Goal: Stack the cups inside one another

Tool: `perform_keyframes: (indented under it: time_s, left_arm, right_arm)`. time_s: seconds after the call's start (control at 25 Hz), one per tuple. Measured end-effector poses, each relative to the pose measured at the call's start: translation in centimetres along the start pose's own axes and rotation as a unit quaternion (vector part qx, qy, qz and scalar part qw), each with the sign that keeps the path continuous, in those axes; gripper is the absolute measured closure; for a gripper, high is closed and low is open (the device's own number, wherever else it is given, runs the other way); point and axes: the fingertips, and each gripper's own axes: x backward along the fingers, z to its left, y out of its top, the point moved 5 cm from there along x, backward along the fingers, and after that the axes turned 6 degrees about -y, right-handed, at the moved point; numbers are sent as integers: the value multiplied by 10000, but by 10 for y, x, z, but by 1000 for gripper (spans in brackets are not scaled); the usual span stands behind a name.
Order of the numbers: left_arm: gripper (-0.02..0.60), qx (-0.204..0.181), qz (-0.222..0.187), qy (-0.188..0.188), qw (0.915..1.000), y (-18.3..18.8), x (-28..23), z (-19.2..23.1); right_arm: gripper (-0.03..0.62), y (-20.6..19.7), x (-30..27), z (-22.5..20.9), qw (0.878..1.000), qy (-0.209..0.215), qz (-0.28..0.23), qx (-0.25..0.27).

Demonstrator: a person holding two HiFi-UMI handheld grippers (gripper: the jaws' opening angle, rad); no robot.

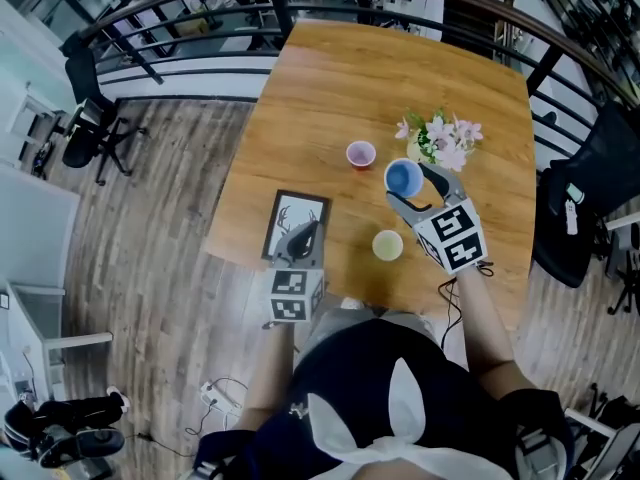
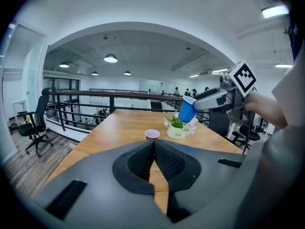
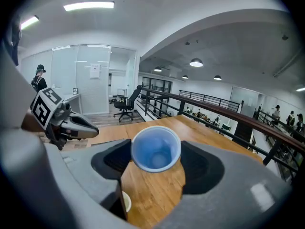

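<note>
Blue cup pinched in the right hand-held gripper above the wooden surface, near the red cup; the left hand-held gripper is pressed together, empty.

Flower pot, picture frame on table

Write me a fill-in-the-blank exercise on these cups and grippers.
1. The right gripper grips the ____.
2. The left gripper has its jaws ____, with nothing between them.
3. On the table, the ____ stands nearer the flower pot than the yellow cup does.
Missing: blue cup; shut; red cup.
</note>
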Motion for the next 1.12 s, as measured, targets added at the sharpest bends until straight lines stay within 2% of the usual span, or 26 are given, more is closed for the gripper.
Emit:
perform_keyframes:
  time_s: [0.56, 1.12]
  left_arm:
    - [563, -23, 34, -248, 9997, -1, -17, -3]
    - [563, 223, 152, -417, 9988, 3, -65, 12]
  right_arm:
    - [273, 34, -39, -8, 9992, 42, -394, 38]
    - [273, 31, -101, -21, 9989, 416, -198, -86]
